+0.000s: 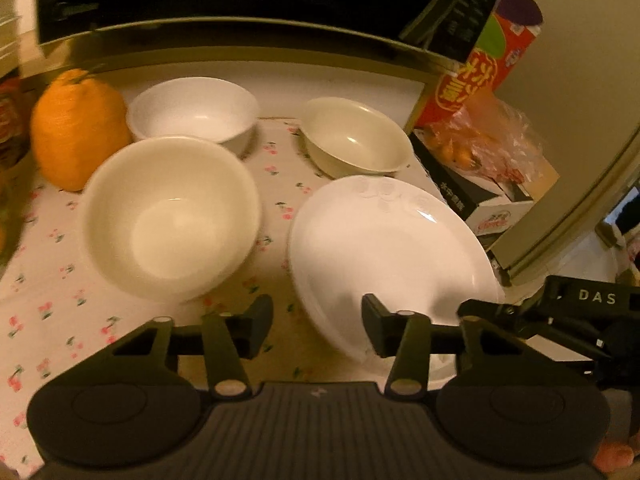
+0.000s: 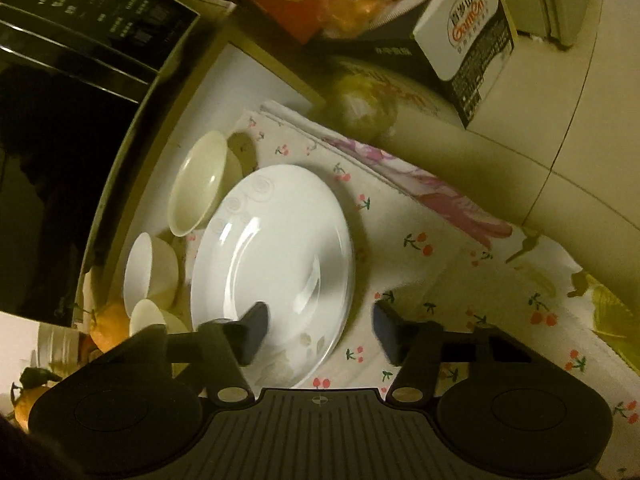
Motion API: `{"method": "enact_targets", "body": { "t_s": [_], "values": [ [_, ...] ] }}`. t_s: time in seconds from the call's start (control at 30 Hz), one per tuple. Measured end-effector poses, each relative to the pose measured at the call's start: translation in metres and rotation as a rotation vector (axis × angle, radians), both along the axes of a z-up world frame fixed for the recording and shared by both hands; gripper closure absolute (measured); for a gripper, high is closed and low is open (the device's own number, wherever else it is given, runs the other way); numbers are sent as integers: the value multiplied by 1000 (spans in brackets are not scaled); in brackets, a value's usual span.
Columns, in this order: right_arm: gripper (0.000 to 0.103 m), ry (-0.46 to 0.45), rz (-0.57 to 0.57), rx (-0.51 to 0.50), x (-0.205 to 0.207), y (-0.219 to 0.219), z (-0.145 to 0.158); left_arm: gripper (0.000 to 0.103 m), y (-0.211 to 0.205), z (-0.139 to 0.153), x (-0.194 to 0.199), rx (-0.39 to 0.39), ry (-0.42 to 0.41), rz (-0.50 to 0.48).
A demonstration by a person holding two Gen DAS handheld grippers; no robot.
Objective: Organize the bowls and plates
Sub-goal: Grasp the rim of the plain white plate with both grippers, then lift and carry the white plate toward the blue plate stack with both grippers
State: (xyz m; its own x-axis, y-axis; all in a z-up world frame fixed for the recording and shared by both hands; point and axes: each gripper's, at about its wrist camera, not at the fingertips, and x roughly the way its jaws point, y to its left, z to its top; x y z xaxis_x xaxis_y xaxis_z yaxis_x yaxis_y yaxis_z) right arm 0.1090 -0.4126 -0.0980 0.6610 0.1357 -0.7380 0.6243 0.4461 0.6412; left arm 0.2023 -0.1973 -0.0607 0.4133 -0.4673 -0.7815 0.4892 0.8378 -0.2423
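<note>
Three bowls: one near bowl (image 1: 172,216), one rear bowl (image 1: 194,110), one cream bowl (image 1: 356,136), all upright and apart on the cherry-print cloth (image 1: 52,300), none nested yet.
Plate: the white plate (image 2: 276,260) lies flat, just right of the bowls, touching none that you can see.
Your left gripper (image 1: 318,328): jaws wide apart, holding nothing, low over the cloth between near bowl and plate.
Your right gripper (image 2: 320,330): jaws wide apart, empty, straddling the plate's near rim, likely to pinch it.
Clutter: an orange (image 1: 76,128) sits beside the bowls; boxes (image 2: 464,40) crowd the far edge.
</note>
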Motion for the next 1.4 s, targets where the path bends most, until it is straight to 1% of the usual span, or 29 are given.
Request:
{"method": "enact_targets", "body": {
  "t_s": [0.1, 0.13, 0.17, 0.23, 0.33, 0.43, 0.53, 0.7, 0.87, 0.97, 1.03, 1.17, 1.33, 1.4],
  "values": [
    [68, 3, -5, 10, 4, -1, -7, 68, -10, -9, 5, 8, 12, -8],
    [70, -3, -10, 15, 5, -2, -9, 69, -11, -11, 6, 12, 8, -1],
    [70, -7, -14, 15, 5, -2, -10, 69, -12, -13, 6, 13, 3, 2],
    [69, -11, -17, 10, 7, -3, -10, 75, -13, -17, 8, 15, -5, 5],
    [71, -19, -16, -7, 9, -3, -10, 80, -10, -18, 10, 4, -22, 14],
    [73, -20, -34, -3, 9, -4, -11, 83, -7, -17, 14, -14, -8, 29],
    [73, -20, -41, 0, 9, -4, -11, 85, -5, -17, 14, -21, -9, 33],
    [82, -15, -50, 22, 6, -9, -14, 88, -2, -17, 15, -37, -4, 47],
    [87, -8, -59, 23, 6, -10, -15, 90, -1, -17, 18, -41, -5, 54],
    [89, -6, -58, 10, 7, -9, -14, 91, -3, -14, 16, -29, -18, 46],
    [89, -5, -56, -6, 7, -8, -12, 91, -4, -12, 13, -19, -41, 28],
    [89, -15, -32, -45, 8, -6, -4, 91, -1, -6, 10, -28, -70, 10],
    [89, -29, -15, 8, 5, -6, -1, 90, 10, 0, 11, -45, -53, 33],
    [88, -31, 2, 11, 5, -4, 2, 90, 14, 1, 9, -49, -52, 39]
  ]
}}
